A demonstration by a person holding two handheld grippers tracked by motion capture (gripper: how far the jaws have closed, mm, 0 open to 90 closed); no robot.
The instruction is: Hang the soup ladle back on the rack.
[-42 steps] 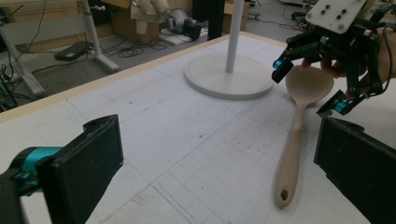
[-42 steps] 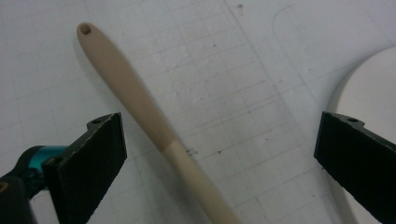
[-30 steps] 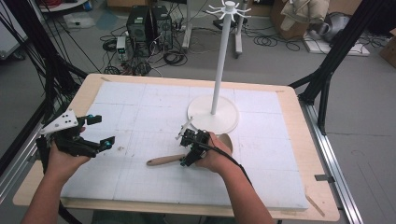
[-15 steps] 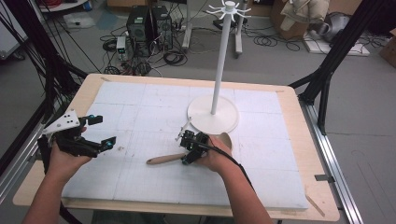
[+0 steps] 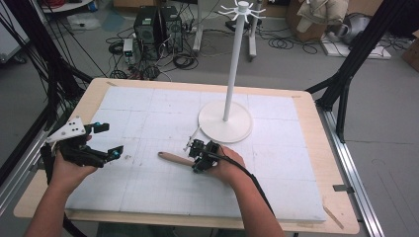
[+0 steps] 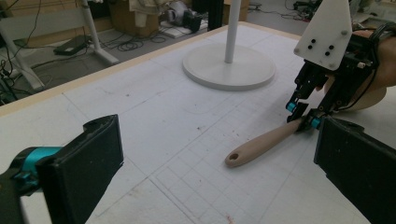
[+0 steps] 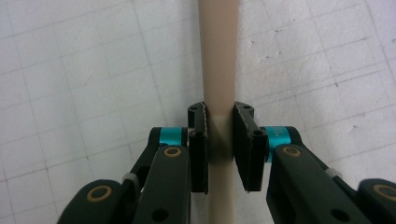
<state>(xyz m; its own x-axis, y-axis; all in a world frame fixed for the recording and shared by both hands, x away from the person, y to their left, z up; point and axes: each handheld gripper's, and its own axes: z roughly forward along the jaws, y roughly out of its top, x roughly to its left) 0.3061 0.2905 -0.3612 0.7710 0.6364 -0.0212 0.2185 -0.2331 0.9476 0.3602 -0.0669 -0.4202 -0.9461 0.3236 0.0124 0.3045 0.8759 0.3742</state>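
Note:
A pale wooden utensil (image 5: 173, 158) lies on the white mat, its handle pointing left with a hole at the end (image 6: 233, 158). My right gripper (image 7: 220, 126) points down over the handle (image 7: 219, 56). Its jaws have just been closing and both pads now press on the handle's sides. It sits mid-table in the high view (image 5: 197, 160), and the utensil's head (image 6: 369, 95) is partly under the hand. My left gripper (image 5: 109, 139) hovers at the table's left, open and holding nothing, its jaws (image 6: 215, 135) facing the utensil.
A white stand with a round base (image 5: 225, 129) and a tall pole (image 5: 232, 64) topped by hooks is just behind the right hand. The mat (image 5: 148, 113) covers a wooden tabletop (image 5: 326, 163). Cables and equipment lie on the floor beyond the far edge.
Both hands and the utensil stay where they were. The right gripper's jaws look to have narrowed around the handle, though this is small in the high view.

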